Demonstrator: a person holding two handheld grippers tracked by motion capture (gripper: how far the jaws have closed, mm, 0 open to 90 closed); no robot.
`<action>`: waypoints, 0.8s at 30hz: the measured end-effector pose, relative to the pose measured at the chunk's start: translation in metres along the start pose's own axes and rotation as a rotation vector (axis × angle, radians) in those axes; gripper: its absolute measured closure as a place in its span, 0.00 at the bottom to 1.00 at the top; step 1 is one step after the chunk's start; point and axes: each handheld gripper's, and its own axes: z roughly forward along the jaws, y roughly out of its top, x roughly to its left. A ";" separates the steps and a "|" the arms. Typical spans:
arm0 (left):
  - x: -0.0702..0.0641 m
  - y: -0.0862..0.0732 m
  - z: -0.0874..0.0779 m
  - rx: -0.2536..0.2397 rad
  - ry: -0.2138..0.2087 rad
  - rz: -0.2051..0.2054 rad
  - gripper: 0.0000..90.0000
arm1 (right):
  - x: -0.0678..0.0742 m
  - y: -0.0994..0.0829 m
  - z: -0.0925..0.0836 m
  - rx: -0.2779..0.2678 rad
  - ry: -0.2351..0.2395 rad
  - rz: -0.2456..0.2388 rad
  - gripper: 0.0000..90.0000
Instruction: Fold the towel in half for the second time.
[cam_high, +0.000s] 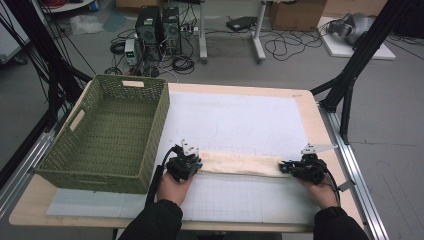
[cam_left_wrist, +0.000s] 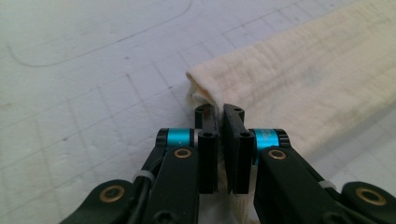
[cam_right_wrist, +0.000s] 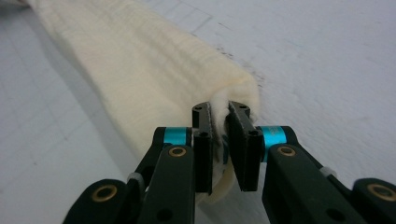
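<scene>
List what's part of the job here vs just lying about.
In the job:
- towel, folded into a long strip
- left gripper, shut on one end
- right gripper, shut on the other end

Lying about:
- green basket
- white mat

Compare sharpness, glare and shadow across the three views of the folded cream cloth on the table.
High view: soft, even room light, no glare, the long folded cream cloth slightly blurred. Left gripper view: jaws and pinched cloth edge sharp, the white gridded mat washed pale, softening far off. Right gripper view: cloth sharp near the jaws, blurring with distance, with a soft shadow along its left side.
</scene>
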 end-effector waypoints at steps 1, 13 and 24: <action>0.002 0.000 -0.001 0.003 0.010 -0.006 0.94 | 0.002 0.001 0.001 -0.005 0.009 -0.004 0.90; 0.010 -0.004 -0.013 -0.018 0.008 -0.028 0.83 | 0.011 0.007 0.008 -0.002 -0.015 -0.032 0.70; 0.009 0.027 -0.019 -0.111 -0.130 0.060 0.64 | 0.009 0.011 0.000 -0.068 -0.038 -0.006 0.51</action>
